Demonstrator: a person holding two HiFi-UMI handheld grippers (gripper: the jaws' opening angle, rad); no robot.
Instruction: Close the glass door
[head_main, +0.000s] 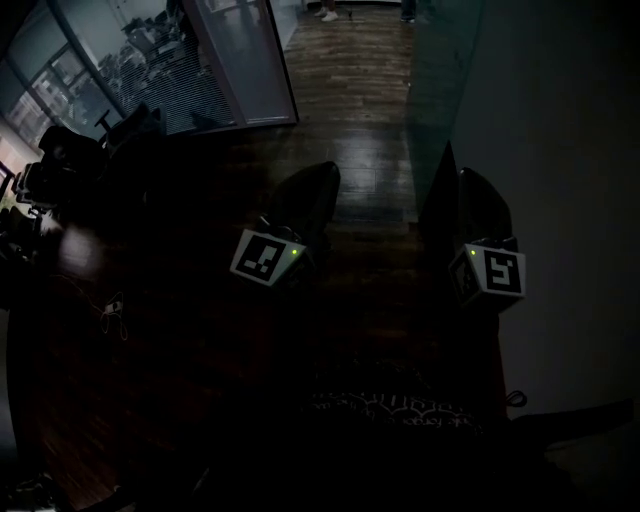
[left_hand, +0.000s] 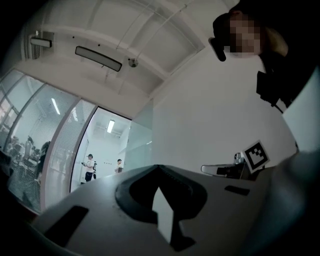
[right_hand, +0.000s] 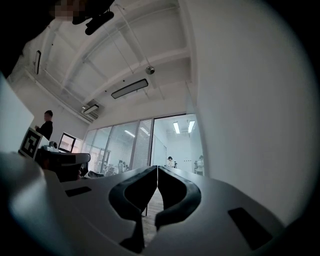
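The glass door (head_main: 440, 90) is a greenish pane standing along the white wall (head_main: 560, 150) at the upper right of the head view. The same glass door (left_hand: 137, 145) shows ahead in the left gripper view, beside the bright doorway. My right gripper (head_main: 472, 178) hangs just right of the pane's near edge; whether it touches the pane is too dark to tell. Its jaws are shut with nothing between them (right_hand: 157, 167). My left gripper (head_main: 325, 172) is to its left over the dark wooden floor, also shut and empty (left_hand: 159, 166).
A glass partition with blinds (head_main: 240, 60) runs at the upper left, and dark office chairs (head_main: 60, 160) stand before it. Two people (left_hand: 89, 165) stand far off beyond the doorway. Another person (right_hand: 46, 125) stands at the left of the right gripper view.
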